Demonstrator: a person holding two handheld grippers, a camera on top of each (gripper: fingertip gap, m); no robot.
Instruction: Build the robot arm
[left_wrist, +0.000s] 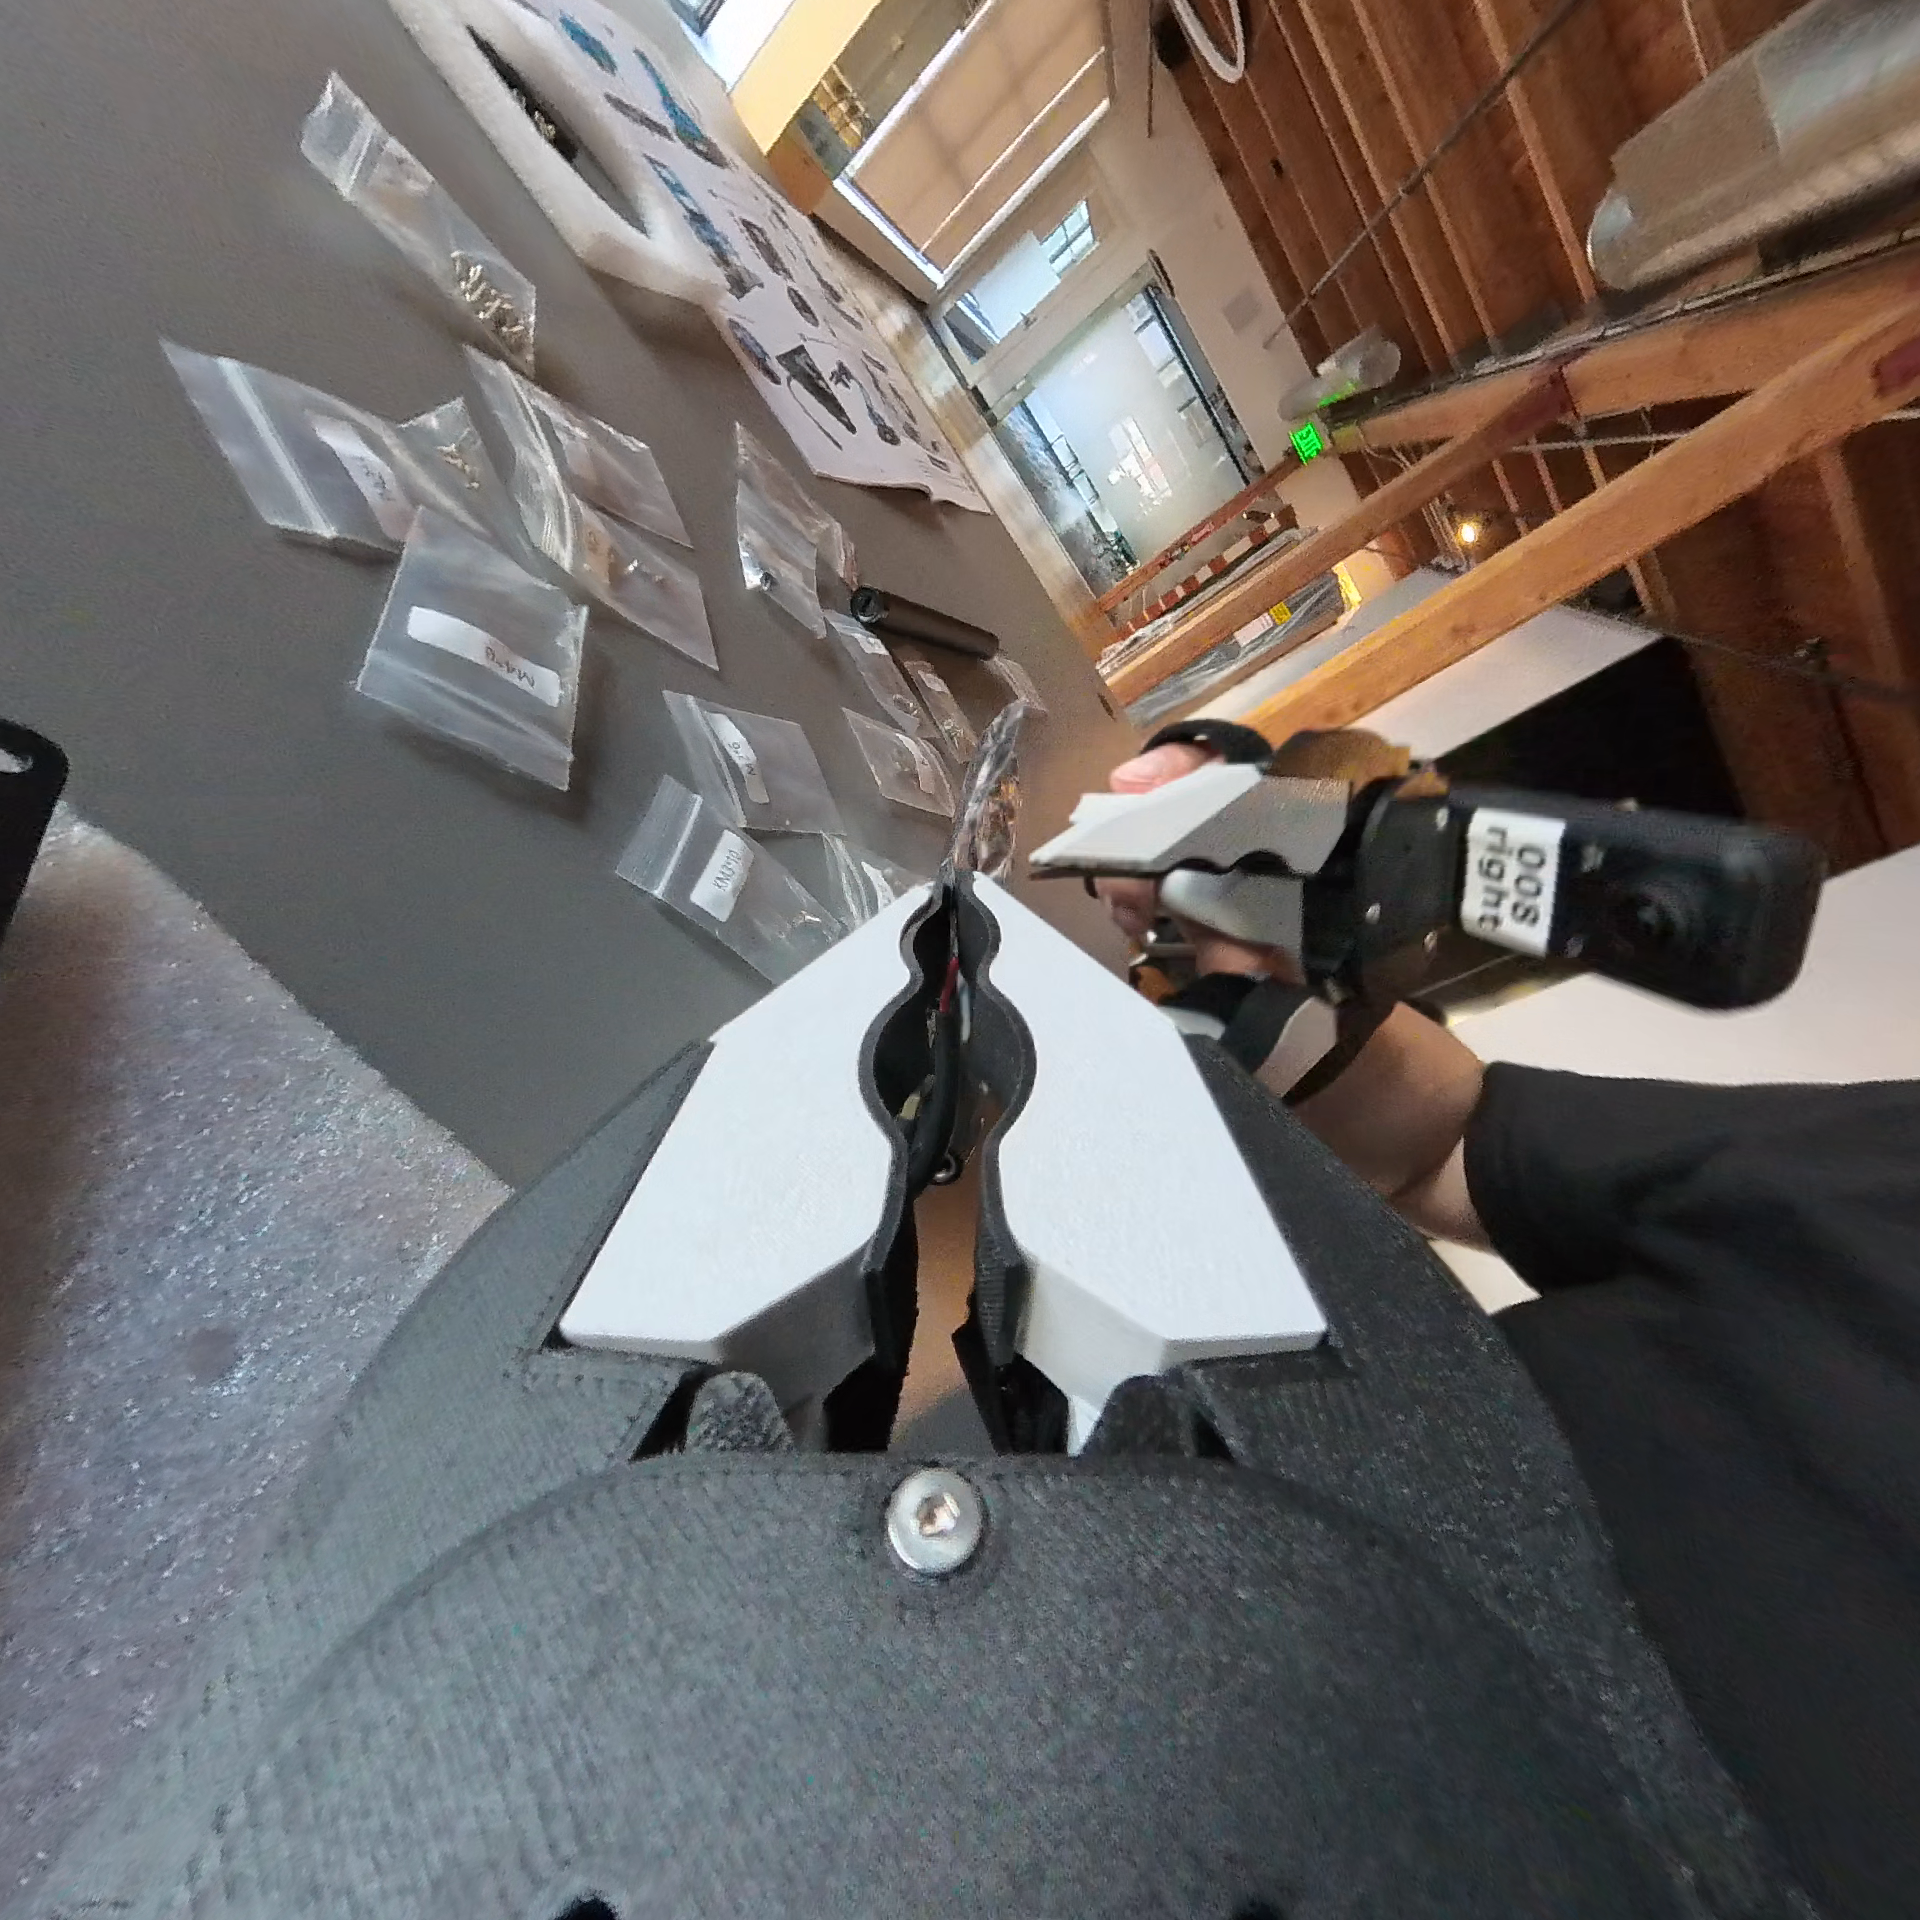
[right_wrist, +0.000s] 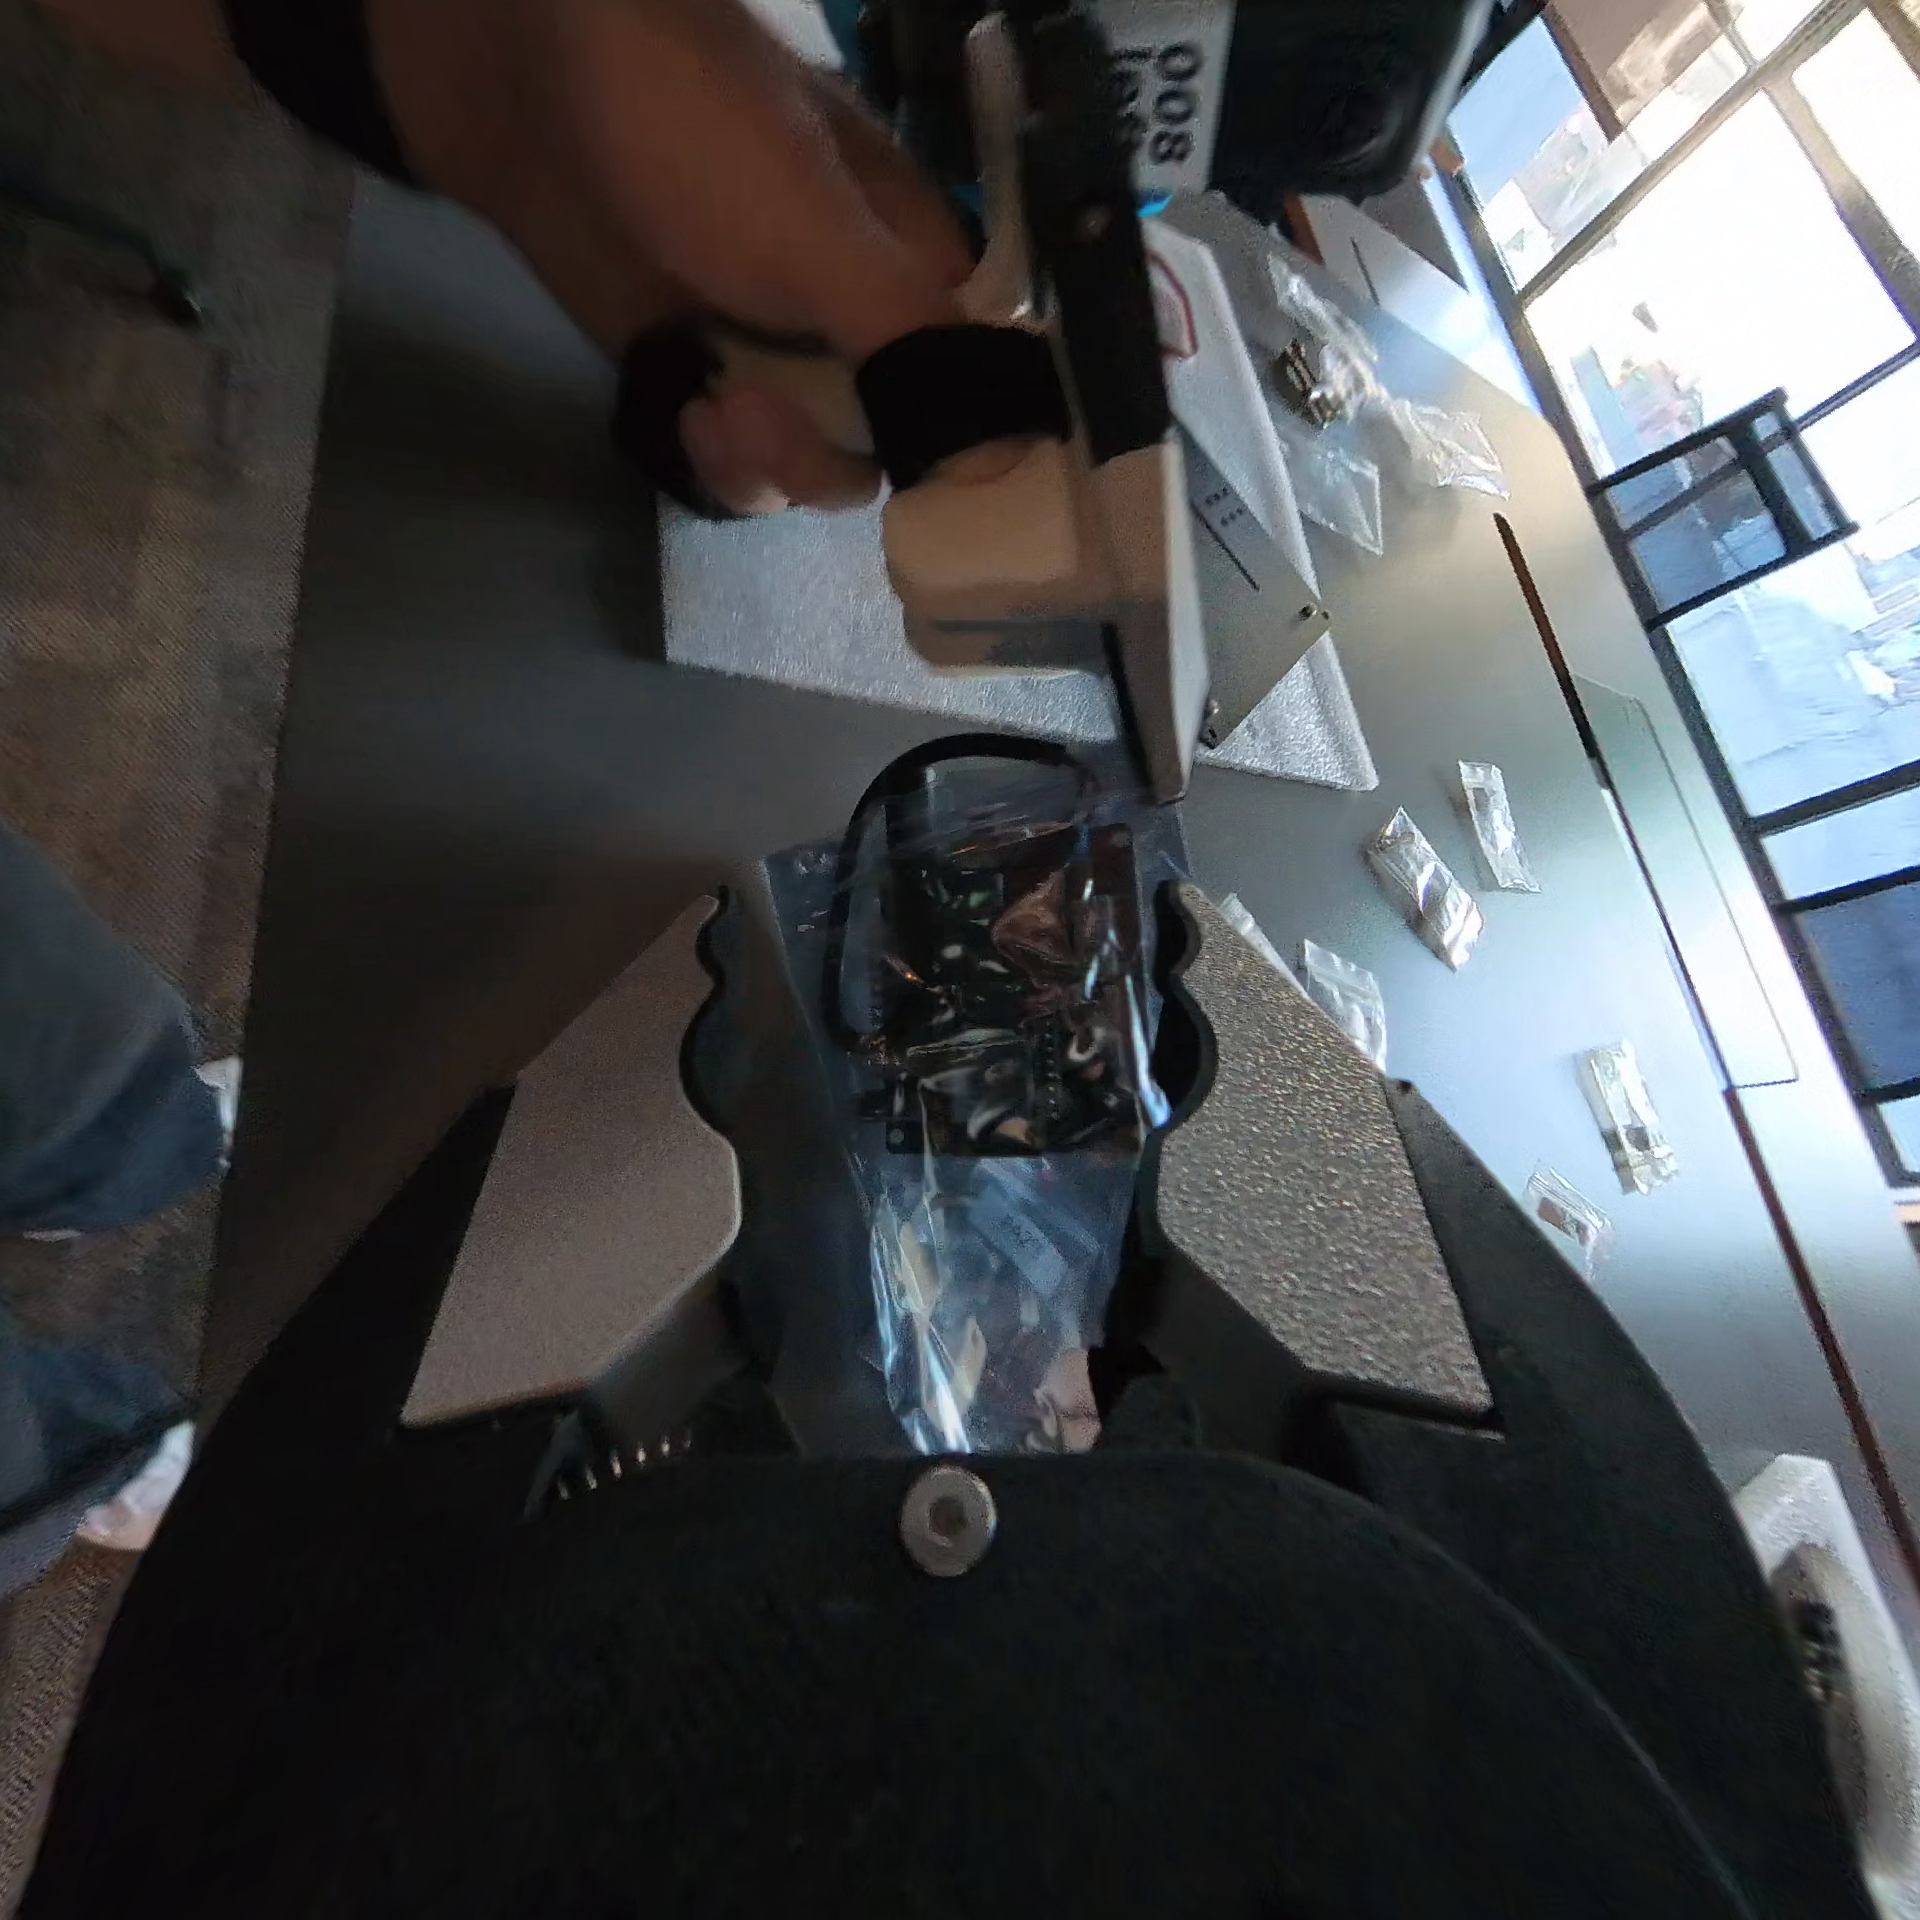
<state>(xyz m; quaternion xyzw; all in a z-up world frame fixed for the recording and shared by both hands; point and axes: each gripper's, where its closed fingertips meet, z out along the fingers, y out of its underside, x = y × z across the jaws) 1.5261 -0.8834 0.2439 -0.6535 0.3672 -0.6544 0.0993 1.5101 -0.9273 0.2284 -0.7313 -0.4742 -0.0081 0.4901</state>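
Bag (right_wrist: 997, 997) inside right gripper (right_wrist: 951, 914)

Open claw (right_wrist: 951, 914) around bag (right_wrist: 987, 997)

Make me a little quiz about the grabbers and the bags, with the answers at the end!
1. True or false: the left gripper is pinching the clear bag that has wires inside.
2. Where do the small zip bags lie? A: on the grey table. B: on the floor. C: on a chair.
3. Fill in: the right gripper has its fingers ____ on either side of the clear bag.

Key: 1 true; 2 A; 3 open.
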